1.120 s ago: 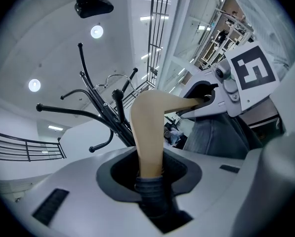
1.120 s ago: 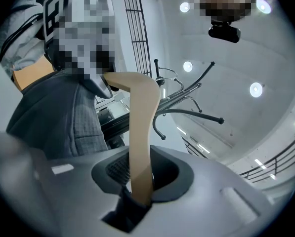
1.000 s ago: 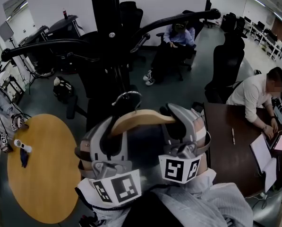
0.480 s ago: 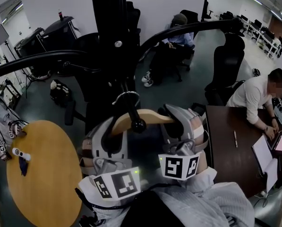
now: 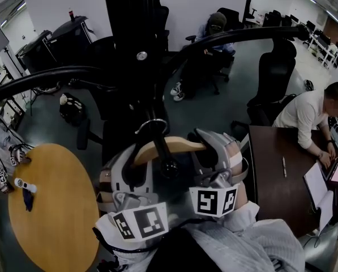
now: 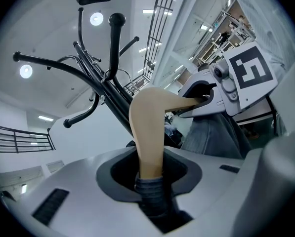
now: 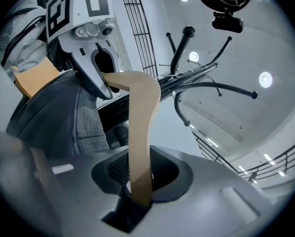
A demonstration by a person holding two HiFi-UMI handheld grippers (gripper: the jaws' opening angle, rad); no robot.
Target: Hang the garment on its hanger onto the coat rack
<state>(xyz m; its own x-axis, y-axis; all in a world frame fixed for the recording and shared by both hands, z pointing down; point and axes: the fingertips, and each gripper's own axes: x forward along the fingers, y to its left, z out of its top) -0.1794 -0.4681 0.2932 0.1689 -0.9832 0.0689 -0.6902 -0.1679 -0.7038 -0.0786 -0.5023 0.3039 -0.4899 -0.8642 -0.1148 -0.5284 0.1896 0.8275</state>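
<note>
Up close, the left claw (image 6: 149,189) is clamped on one end of the wooden hanger (image 6: 146,127) and the right claw (image 7: 137,191) grips the other, with the grey garment (image 6: 211,137) draped under it between them. Just beyond, the hanger's metal hook (image 5: 152,123) sits right at a ball-tipped peg (image 5: 169,168) of the black coat rack (image 5: 129,50), though I can't tell if it's seated. The carry looks done; what's left is settling the hook and letting go.

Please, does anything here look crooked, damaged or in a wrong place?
Nothing stands out. The wooden hanger is held about level, with the left gripper and right gripper each shut on one end, and the garment draped over it. Its hook is close to the coat rack; whether it is on a peg is unclear.
</note>
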